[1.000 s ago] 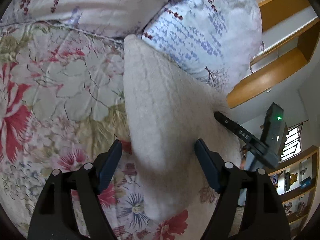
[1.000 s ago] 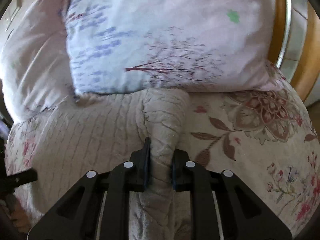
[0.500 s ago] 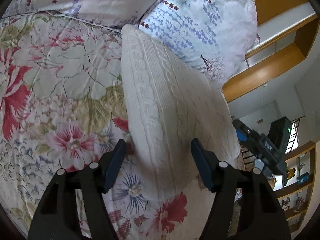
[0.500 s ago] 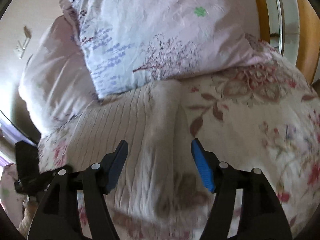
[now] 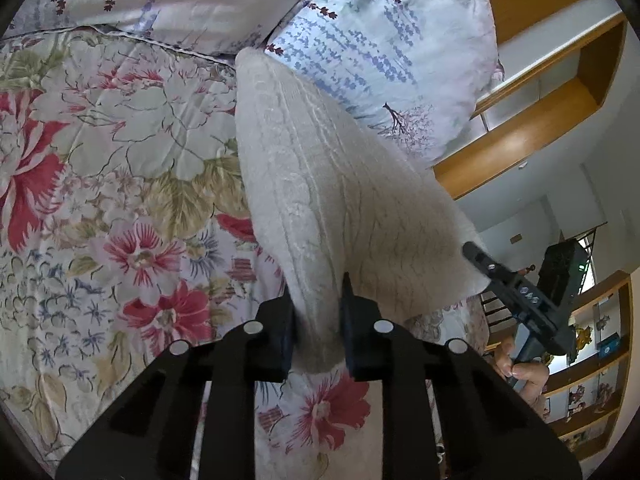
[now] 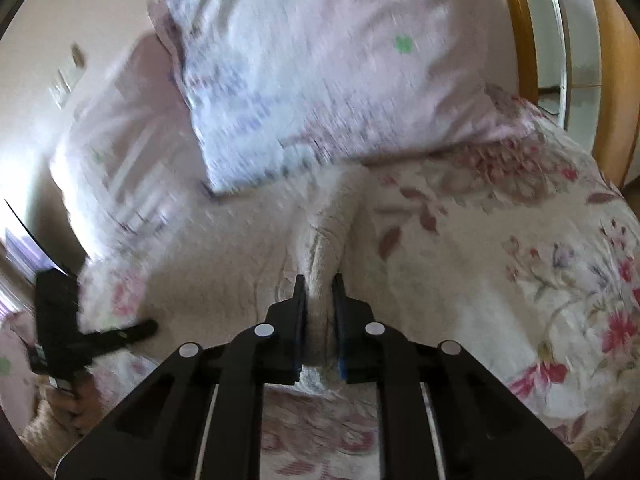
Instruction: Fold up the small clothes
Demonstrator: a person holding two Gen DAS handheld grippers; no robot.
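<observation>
A cream cable-knit garment (image 5: 340, 200) lies on the floral bedspread (image 5: 120, 200), its far end against the pillows. My left gripper (image 5: 317, 296) is shut on the garment's near left edge. My right gripper (image 6: 319, 292) is shut on a raised fold of the same garment (image 6: 240, 248) at its near right edge. The right gripper also shows at the right of the left wrist view (image 5: 516, 292), and the left gripper shows at the left of the right wrist view (image 6: 80, 332). The right wrist view is blurred by motion.
Two floral pillows (image 5: 380, 40) lie behind the garment at the head of the bed. A wooden headboard and shelves (image 5: 540, 92) stand to the right. The bedspread (image 6: 520, 280) spreads out on both sides of the garment.
Both grippers were open half a second ago and have closed on the garment's near edge. A second ago the right gripper was shut on a fold and then let go.
</observation>
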